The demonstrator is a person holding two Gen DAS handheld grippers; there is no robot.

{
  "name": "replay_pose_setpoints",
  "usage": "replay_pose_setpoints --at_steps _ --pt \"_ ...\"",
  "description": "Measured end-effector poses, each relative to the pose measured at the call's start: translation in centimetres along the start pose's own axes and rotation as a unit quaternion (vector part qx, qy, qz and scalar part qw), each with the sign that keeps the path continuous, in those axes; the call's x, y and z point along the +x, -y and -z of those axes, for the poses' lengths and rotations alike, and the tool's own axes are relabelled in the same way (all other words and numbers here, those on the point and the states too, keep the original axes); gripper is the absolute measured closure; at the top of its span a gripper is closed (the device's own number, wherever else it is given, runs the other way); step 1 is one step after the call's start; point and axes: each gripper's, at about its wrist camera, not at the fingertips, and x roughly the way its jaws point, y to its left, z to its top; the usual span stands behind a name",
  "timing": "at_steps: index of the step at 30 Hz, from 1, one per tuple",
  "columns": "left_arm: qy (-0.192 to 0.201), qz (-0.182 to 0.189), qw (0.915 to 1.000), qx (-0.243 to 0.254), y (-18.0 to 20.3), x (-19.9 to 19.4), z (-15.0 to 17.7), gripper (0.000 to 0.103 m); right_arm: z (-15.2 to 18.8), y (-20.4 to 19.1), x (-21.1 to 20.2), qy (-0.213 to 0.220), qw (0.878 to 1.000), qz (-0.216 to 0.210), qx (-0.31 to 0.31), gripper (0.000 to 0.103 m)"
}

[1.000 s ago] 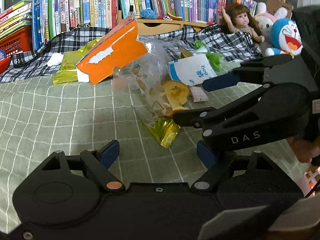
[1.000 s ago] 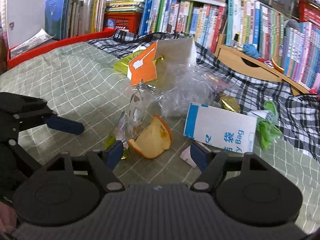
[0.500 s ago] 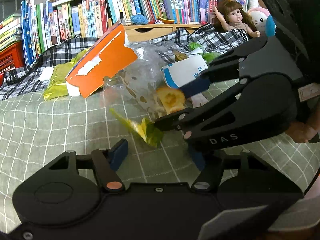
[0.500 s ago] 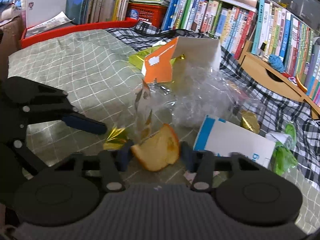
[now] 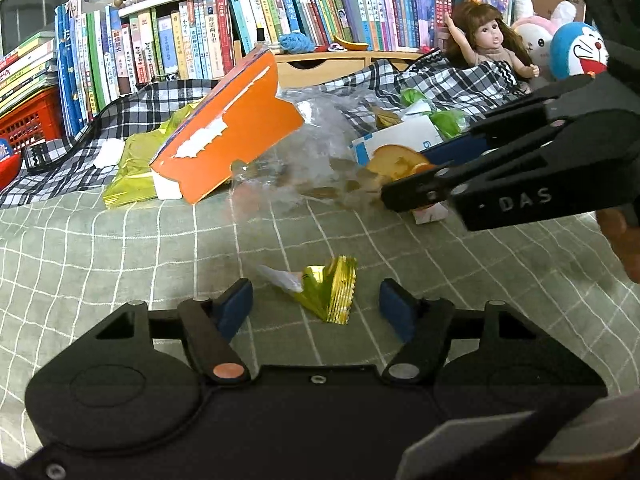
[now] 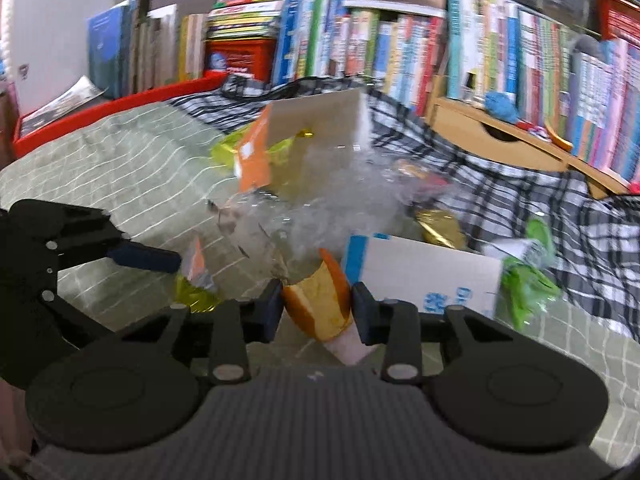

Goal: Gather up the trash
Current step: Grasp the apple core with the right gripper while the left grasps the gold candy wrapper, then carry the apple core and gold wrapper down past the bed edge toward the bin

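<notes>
A crumpled gold wrapper (image 5: 328, 292) lies on the green checked bedspread (image 5: 120, 248), between the blue pads of my left gripper (image 5: 316, 310). Those jaws are opening and do not touch it. My right gripper (image 6: 316, 310) is closing on a piece of orange peel (image 6: 320, 300), and both pads press its sides. In the left wrist view the right gripper (image 5: 416, 174) reaches in from the right with the orange peel (image 5: 394, 164) between its fingers. A blue finger (image 6: 144, 258) of the left gripper shows at the left of the right wrist view.
Behind lie an orange box (image 5: 232, 136), a clear plastic bag (image 5: 320, 148), a white and blue paper bag (image 6: 424, 276), green wrappers (image 5: 444, 118), a yellow-green wrapper (image 5: 132, 172) and a pink scrap (image 5: 430, 212). A checked blanket (image 5: 440, 80), books, a doll (image 5: 492, 48) and plush toys fill the back.
The right gripper's pads have closed in from wide apart onto the orange peel. The gold wrapper has shifted from beside the plastic bag to between the left gripper's pads, which stand slightly narrower.
</notes>
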Motion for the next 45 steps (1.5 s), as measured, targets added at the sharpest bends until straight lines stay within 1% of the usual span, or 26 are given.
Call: replay_pose_setpoints --at_steps 3,5,6,7,8,11,19,27,30,39,45 --pt "0.003 -0.001 1.0 -0.008 -0.1 0.2 0.0 0.046 0.4 0.3 -0.5 0.003 1.0 -0.007 0.015 0.058" --pt "0.007 -0.006 0.9998 -0.015 -0.3 0.2 0.0 0.063 0.7 0.2 -1.0 0.007 1.0 -0.009 0.02 0.057" --pt "0.01 -0.009 0.9997 -0.018 -0.5 0.2 0.0 0.066 0.8 0.1 -1.2 0.009 1.0 -0.008 0.02 0.057" --pt "0.011 -0.009 0.9997 -0.022 -0.6 0.2 0.0 0.075 0.9 0.0 -1.4 0.011 1.0 -0.007 0.021 0.057" --pt "0.012 -0.008 0.9996 -0.025 -0.8 0.2 0.0 0.079 0.9 0.0 -1.7 0.014 1.0 -0.007 0.021 0.057" --pt "0.012 -0.007 0.9994 -0.03 -1.1 0.0 0.1 0.086 0.9 -0.1 -2.4 0.022 0.999 -0.008 0.027 0.057" --pt "0.013 0.004 0.9986 -0.052 -1.9 -1.7 0.6 0.087 1.1 -0.5 -3.5 0.029 0.999 -0.008 0.038 0.057" --pt "0.03 -0.003 0.9971 -0.07 -3.0 -4.1 1.0 0.087 1.4 -1.6 -4.3 0.032 0.999 -0.014 0.041 0.057" --pt "0.034 0.0 0.9963 -0.079 -3.3 -4.9 1.2 0.087 1.4 -2.0 -4.7 0.036 0.998 -0.02 0.04 0.057" --pt "0.042 -0.006 0.9954 -0.086 -3.6 -7.3 1.9 0.087 2.1 -3.3 -6.4 0.043 0.998 -0.033 0.045 0.057" --pt "0.039 -0.003 0.9963 -0.076 -3.2 -9.2 2.8 0.087 3.0 -4.7 -8.0 0.051 0.997 -0.045 0.042 0.057"
